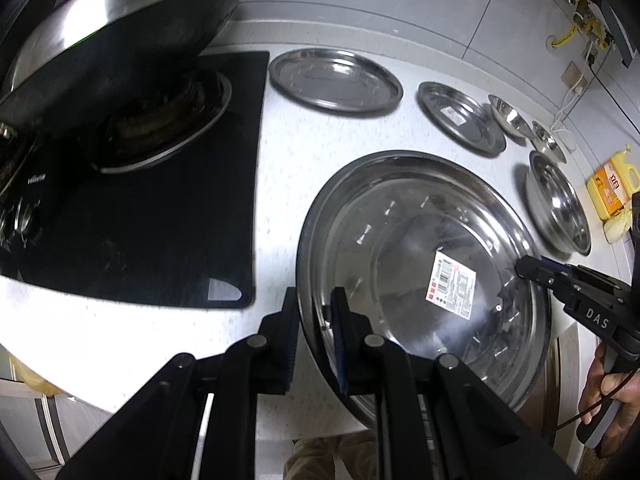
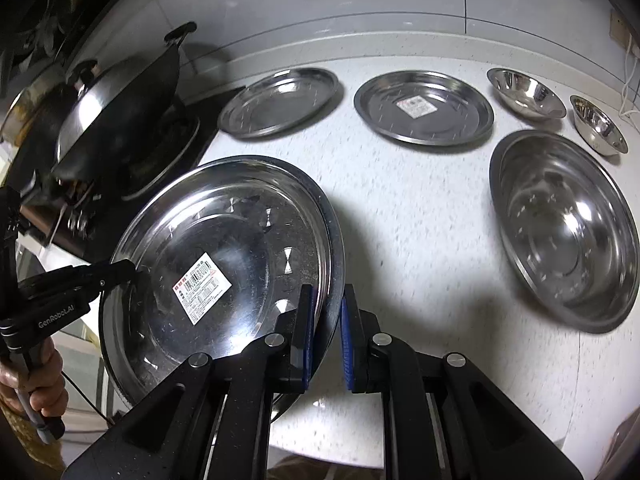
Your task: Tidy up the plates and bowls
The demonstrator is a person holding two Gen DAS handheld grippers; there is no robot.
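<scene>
A large steel plate (image 1: 400,248) with a barcode sticker is held tilted over the counter's front edge. My left gripper (image 1: 314,320) is shut on its left rim. My right gripper (image 2: 325,312) is shut on its right rim; the plate also shows in the right wrist view (image 2: 224,240). The right gripper's fingers (image 1: 536,270) show at the plate's far rim in the left view. Further back lie two smaller steel plates (image 2: 280,100) (image 2: 424,108), one with a sticker. A large bowl (image 2: 560,228) and two small bowls (image 2: 524,92) (image 2: 598,124) sit on the right.
A lidded black wok (image 1: 112,40) sits on the black gas hob (image 1: 160,216) at the left. A yellow oil bottle (image 1: 612,188) stands at the far right by the wall. The speckled white counter (image 2: 400,208) lies between the plates and bowls.
</scene>
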